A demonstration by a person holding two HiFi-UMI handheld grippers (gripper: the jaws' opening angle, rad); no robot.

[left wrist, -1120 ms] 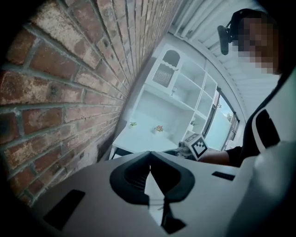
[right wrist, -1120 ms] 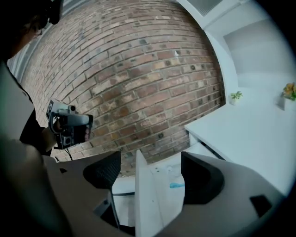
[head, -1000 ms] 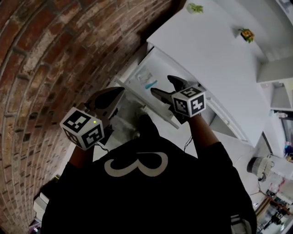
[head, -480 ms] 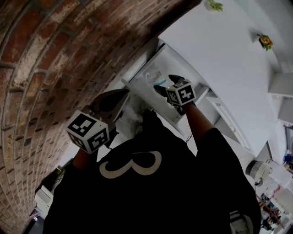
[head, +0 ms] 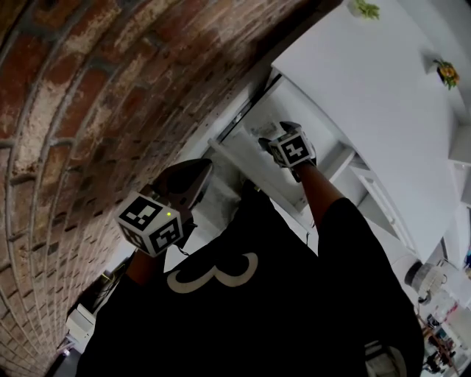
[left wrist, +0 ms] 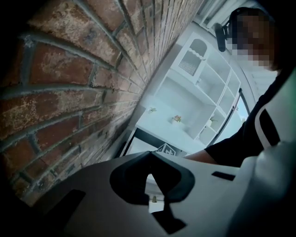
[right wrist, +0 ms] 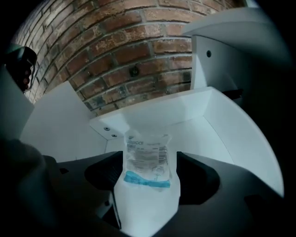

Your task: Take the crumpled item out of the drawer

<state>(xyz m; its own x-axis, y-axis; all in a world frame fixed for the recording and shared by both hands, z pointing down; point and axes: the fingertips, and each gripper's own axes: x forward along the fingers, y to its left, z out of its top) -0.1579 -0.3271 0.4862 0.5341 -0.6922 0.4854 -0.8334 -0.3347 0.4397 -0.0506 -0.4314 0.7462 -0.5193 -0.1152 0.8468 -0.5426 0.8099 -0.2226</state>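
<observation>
The crumpled item is a clear plastic packet (right wrist: 147,159) with a blue band. It lies on the floor of the open white drawer (right wrist: 222,129). In the right gripper view, my right gripper (right wrist: 150,161) reaches into the drawer, and the packet sits between its two dark jaws. The jaws are closing but stand wide, and I see no squeeze on the packet. In the head view, the right gripper (head: 271,135) is over the drawer (head: 243,151) and hides the packet. My left gripper (head: 200,168) hangs outside the drawer near the brick wall. Its tips (left wrist: 150,152) are together and hold nothing.
A brick wall (head: 110,96) runs along the left of the drawer. A white counter top (head: 368,81) lies above the drawer, with two small plants (head: 366,9) (head: 447,74) on it. White shelving (left wrist: 203,78) stands beyond it.
My right gripper has moved forward and deeper into the drawer, over the packet. The left gripper has stayed low by the wall.
</observation>
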